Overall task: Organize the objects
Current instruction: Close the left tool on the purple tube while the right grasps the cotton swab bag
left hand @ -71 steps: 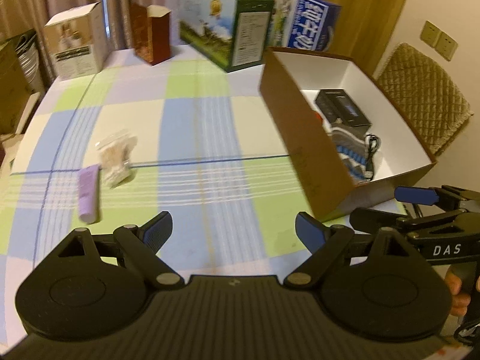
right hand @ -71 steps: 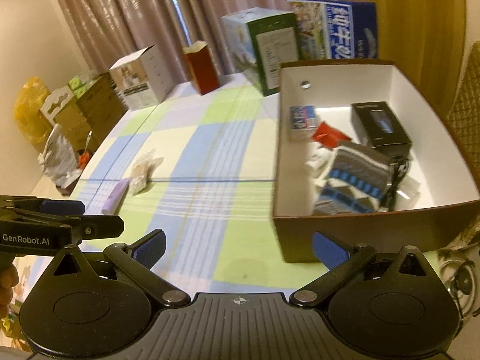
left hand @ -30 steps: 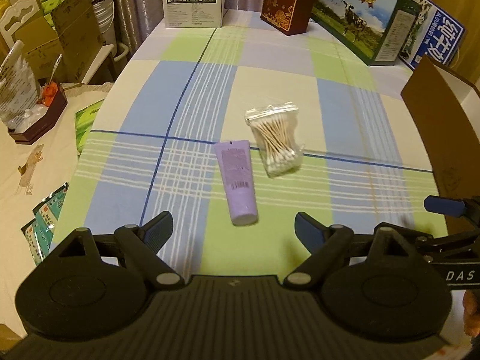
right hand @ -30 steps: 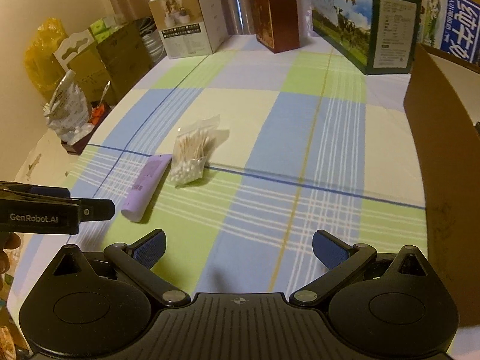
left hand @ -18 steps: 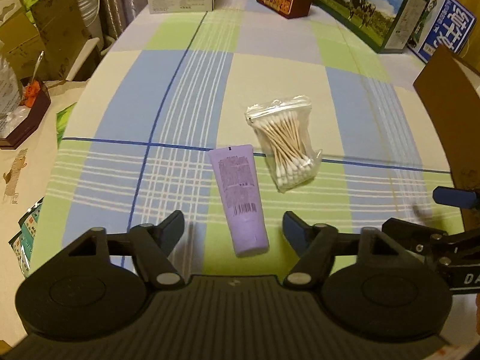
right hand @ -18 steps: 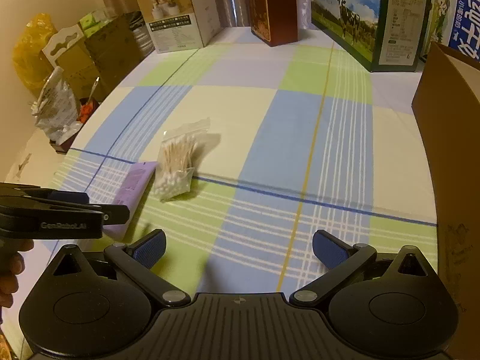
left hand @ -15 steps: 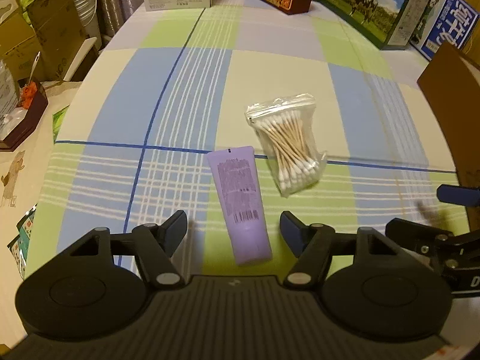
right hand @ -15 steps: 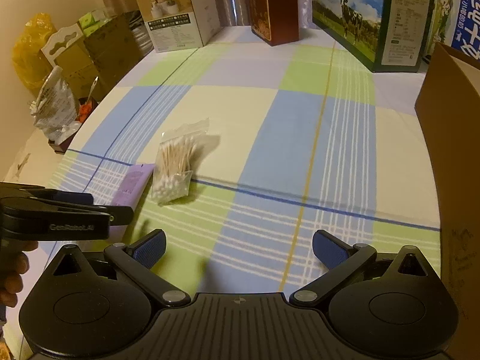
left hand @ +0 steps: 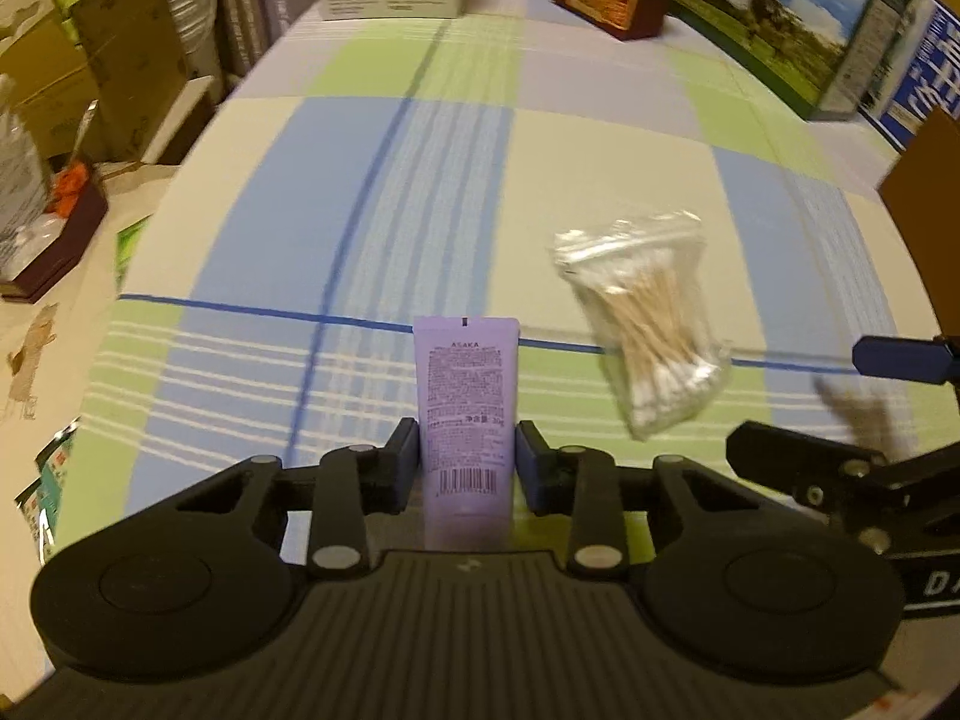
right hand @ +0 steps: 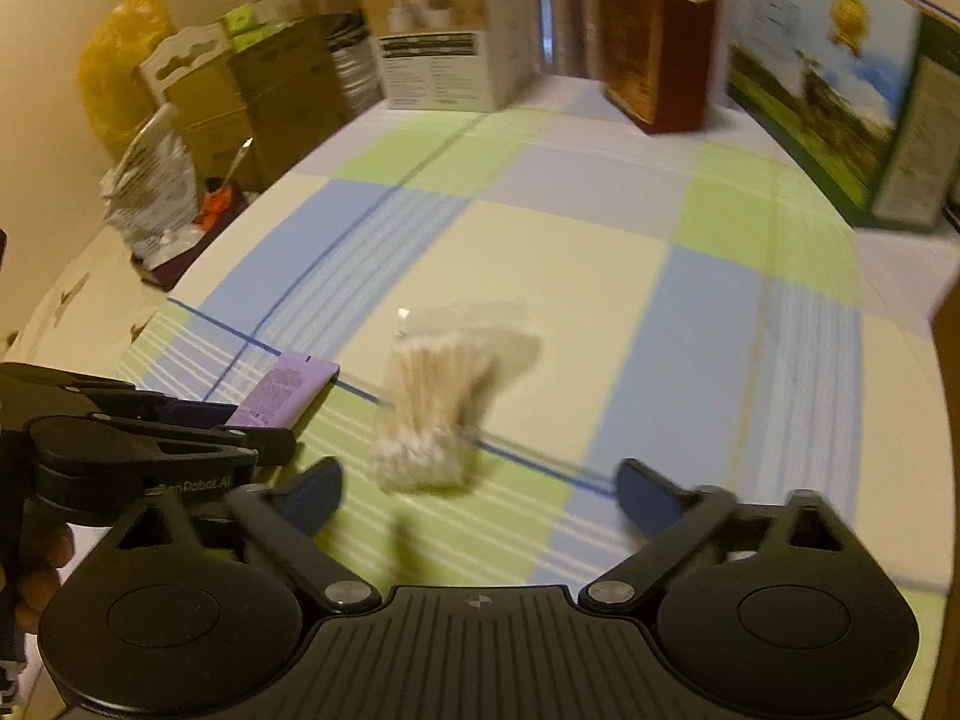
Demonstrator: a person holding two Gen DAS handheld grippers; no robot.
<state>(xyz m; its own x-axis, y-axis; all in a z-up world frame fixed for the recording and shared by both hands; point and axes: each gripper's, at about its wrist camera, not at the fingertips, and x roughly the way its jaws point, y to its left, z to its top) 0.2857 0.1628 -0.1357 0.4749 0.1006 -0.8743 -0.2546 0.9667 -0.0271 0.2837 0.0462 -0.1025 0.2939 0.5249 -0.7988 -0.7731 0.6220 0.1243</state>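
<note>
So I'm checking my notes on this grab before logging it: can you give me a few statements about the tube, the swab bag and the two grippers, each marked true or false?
1. The left gripper has its fingers closed on the flat lilac plastic tube. True.
2. The right gripper is shut on the clear plastic bag of cotton swabs. False: its fingers are spread wide and hold nothing; the bag lies ahead of them.
3. The swab bag lies to the right of the tube in the left wrist view. True.
4. The tube stands upright on its cap. False: it lies flat on the checked blue, green and cream tablecloth.
5. The swab bag rests on top of the tube. False: they lie apart.
</note>
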